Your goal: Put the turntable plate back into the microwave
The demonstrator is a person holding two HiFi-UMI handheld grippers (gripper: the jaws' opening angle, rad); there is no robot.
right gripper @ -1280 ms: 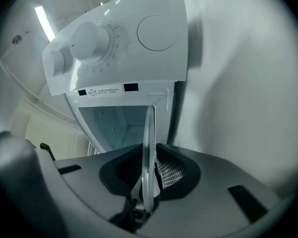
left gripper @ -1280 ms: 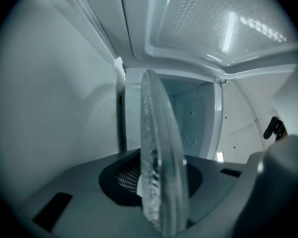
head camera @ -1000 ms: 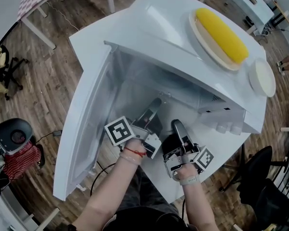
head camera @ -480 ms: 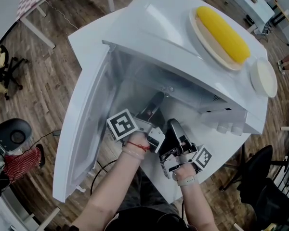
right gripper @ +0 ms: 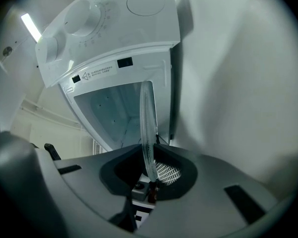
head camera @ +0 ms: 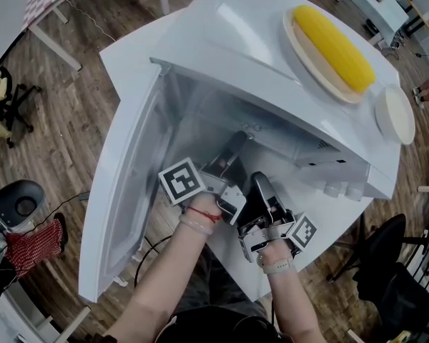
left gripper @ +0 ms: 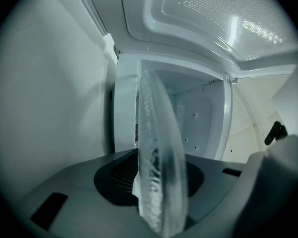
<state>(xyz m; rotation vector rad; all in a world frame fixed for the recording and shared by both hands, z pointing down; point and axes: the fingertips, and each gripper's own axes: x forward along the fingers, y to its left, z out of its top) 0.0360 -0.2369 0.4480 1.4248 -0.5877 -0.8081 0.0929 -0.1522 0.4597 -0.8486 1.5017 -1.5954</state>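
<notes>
The white microwave (head camera: pixel 272 56) stands with its door (head camera: pixel 121 191) swung open to the left. Both grippers reach side by side into the cavity mouth. The clear glass turntable plate (left gripper: pixel 159 172) shows edge-on between the jaws of my left gripper (head camera: pixel 232 150). Those jaws have just been opening, and dark gaps show on both sides of the glass. In the right gripper view the plate's thin rim (right gripper: pixel 147 133) runs down between the jaws of my right gripper (head camera: pixel 261 188), which is shut on it. The plate is hard to make out in the head view.
On the microwave's top lies a plate with a long yellow item (head camera: pixel 336 45). A small white dish (head camera: pixel 395 114) sits beside it. The control knobs (head camera: pixel 339 189) are right of the cavity. A black stool (head camera: pixel 18 202) and office chairs stand on the wooden floor.
Both grippers sit a touch further toward the cavity than a second ago. The door and the things on top have not moved.
</notes>
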